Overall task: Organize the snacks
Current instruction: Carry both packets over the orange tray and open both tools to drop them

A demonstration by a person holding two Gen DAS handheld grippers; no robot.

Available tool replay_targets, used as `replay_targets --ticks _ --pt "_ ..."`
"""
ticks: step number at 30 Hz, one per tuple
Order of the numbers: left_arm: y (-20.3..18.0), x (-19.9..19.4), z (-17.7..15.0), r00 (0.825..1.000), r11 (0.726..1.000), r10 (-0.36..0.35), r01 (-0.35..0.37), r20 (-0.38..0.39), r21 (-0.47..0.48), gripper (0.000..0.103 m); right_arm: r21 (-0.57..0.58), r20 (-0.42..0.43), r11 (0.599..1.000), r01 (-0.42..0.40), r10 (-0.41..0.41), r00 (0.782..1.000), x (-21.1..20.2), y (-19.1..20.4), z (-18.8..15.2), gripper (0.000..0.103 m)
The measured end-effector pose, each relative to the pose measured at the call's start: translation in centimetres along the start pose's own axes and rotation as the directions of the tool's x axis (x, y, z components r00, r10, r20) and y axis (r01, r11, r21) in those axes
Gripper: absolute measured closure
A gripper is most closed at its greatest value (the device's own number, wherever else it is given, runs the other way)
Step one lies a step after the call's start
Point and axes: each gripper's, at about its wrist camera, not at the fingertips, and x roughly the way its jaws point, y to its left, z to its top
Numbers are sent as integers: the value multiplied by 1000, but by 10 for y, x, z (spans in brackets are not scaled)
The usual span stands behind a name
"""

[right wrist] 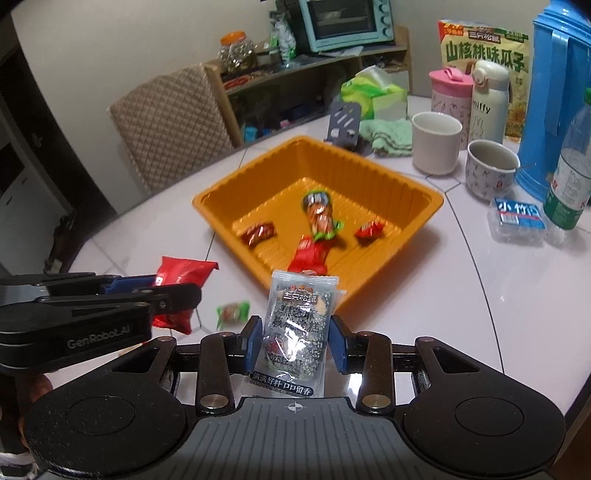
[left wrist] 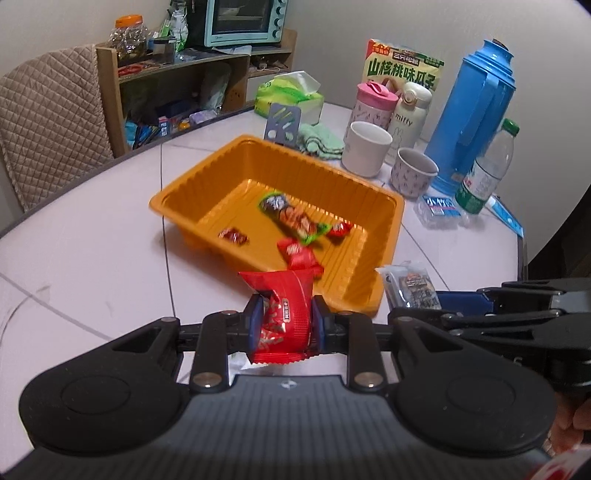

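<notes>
Near ribbed orange tray: left gripper pinches crinkly red packet; right gripper clamps clear sesame-bar pouch (glossy).

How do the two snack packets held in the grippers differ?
The left gripper holds a red packet, opaque and crumpled; the right gripper holds a grey-and-clear packet that lies flatter and shows its dark contents. Both are pinched between blue fingers near the orange tray.

A quilted beige chair is standing by the pale desk, a wooden shelf sitting against the plain wall.
</notes>
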Motion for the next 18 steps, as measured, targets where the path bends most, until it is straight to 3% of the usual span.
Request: replay_targets --ticks 18 --pt "14 80 71 1000 998 23 -22 -19 56 78 37 13 997 72 -72 997 70 -25 60 64"
